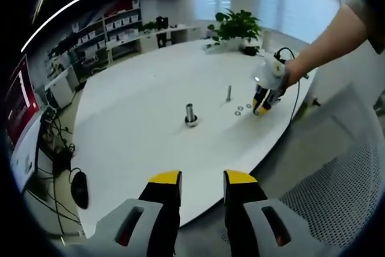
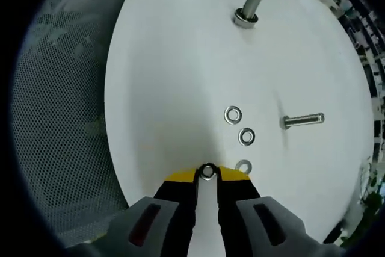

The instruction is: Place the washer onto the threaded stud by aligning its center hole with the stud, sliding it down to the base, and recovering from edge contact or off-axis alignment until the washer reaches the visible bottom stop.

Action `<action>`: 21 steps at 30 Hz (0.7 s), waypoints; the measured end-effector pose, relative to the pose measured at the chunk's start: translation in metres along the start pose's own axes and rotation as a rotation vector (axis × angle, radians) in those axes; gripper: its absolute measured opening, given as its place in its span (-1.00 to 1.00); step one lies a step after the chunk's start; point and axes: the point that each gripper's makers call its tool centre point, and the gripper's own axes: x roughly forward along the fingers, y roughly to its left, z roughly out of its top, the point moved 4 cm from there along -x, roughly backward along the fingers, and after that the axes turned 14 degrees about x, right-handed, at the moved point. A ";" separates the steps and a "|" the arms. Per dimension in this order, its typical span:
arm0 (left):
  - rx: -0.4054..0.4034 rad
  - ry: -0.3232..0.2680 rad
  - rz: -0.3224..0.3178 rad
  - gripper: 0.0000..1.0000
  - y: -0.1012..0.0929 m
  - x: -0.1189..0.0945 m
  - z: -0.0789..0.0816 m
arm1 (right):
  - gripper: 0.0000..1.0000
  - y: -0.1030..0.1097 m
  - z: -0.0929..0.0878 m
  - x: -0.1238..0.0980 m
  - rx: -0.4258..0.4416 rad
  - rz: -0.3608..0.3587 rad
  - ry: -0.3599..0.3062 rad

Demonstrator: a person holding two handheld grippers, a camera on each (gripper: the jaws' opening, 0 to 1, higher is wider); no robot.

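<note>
Nearest the lens in the left gripper view, the left gripper (image 1: 202,180) hangs over the near edge of the white counter (image 1: 138,118), its yellow-tipped jaws apart and holding nothing. Further out stand a thick stud with a washer at its base (image 1: 190,115) and a slimmer bare stud (image 1: 228,92). The right gripper (image 1: 263,103), held by a person's hand (image 1: 278,75), dips to the counter just beside a few loose washers (image 1: 240,110). A potted plant (image 1: 236,26) sits at the far edge, shelves behind it.

In the right gripper view, the right gripper (image 2: 207,174) has its jaws drawn close on a washer (image 2: 207,171), which sits between the tips and looks pinched by its rim. Three more loose washers (image 2: 233,114) lie in a row just ahead, the bare stud (image 2: 302,120) beyond them and the thick stud (image 2: 249,8) well apart from them.

The step in hand appears to be the pick-up: the washer is gripped but not yet carried. Next it should be lifted, brought over the bare stud, levelled so the hole meets the tip, then slid down to the base.

The left gripper view gives the room and the hand; the right gripper view alone makes the held washer plain.
</note>
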 end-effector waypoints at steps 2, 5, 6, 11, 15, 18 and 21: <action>0.001 0.002 -0.001 -0.49 0.000 0.000 0.000 | -0.72 -0.001 0.000 0.000 0.012 0.006 -0.007; 0.000 0.003 0.000 -0.49 0.000 0.000 0.000 | -0.73 -0.002 -0.001 0.000 0.046 0.016 -0.029; 0.000 0.004 -0.001 -0.49 0.000 0.000 -0.001 | -0.73 -0.003 -0.002 -0.001 0.078 0.020 -0.035; -0.001 0.008 -0.005 -0.50 -0.001 0.001 -0.002 | -0.73 -0.009 -0.005 -0.002 0.104 0.019 -0.046; 0.003 0.009 -0.008 -0.50 -0.001 0.001 -0.001 | -0.73 -0.015 -0.003 -0.010 0.147 0.018 -0.074; -0.001 0.009 -0.007 -0.50 -0.001 0.001 -0.002 | -0.73 -0.024 0.001 -0.015 0.176 0.014 -0.101; -0.003 0.011 -0.006 -0.50 -0.001 0.001 -0.002 | -0.73 -0.034 0.006 -0.021 0.196 0.004 -0.128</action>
